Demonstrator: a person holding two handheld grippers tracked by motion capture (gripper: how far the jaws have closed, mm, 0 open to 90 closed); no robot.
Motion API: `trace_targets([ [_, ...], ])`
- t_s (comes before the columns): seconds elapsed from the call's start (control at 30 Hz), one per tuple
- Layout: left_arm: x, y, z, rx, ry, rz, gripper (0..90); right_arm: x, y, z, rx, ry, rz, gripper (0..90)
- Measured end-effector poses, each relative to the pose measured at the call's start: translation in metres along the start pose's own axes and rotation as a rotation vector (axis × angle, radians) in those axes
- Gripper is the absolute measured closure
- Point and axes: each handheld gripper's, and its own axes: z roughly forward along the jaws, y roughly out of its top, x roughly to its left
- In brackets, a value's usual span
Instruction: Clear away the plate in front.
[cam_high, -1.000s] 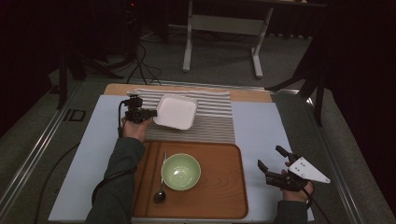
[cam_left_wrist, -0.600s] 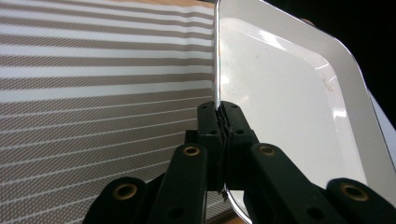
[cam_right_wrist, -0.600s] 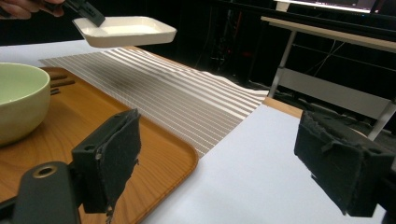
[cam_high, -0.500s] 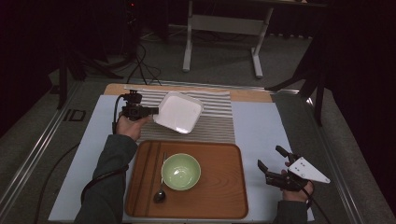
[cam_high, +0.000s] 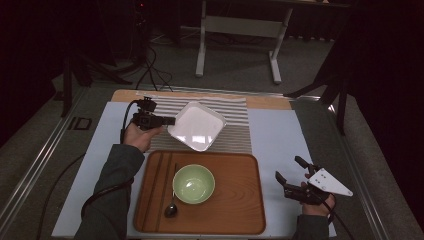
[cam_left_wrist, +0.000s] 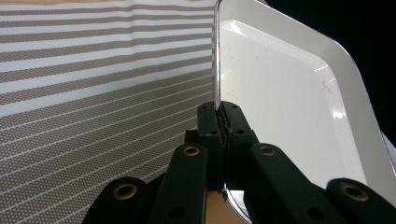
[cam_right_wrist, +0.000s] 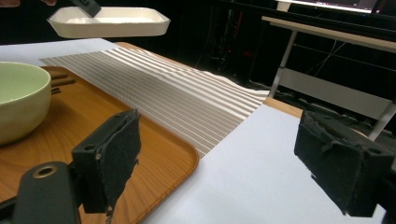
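At the bottom of the high view lies my wooden tray (cam_high: 235, 210) with a green bowl (cam_high: 194, 183) and spoon (cam_high: 171, 206); lower right, my right gripper (cam_high: 290, 176) gapes wide over pale sheet. Farther up, my left gripper (cam_high: 169, 120) pinches the white dish (cam_high: 196, 126) by its rim above the striped mat (cam_high: 235, 125). Beyond stand dark floor and table legs. The right gripper view shows the dish airborne, upper left.

No text, label, brand, number or sign can be read on anything here.
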Motion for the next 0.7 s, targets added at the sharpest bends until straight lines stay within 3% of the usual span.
trace_targets([
  [0.27, -0.011, -0.002, 0.001, 0.023, -0.044, 0.046, 89.1, 0.0, 0.0, -0.001, -0.001, -0.003, 0.0, 14.0],
  [0.7, -0.031, -0.008, 0.006, 0.051, -0.075, 0.11, 89.1, 0.0, 0.0, -0.001, 0.0, -0.002, -0.002, 14.0],
])
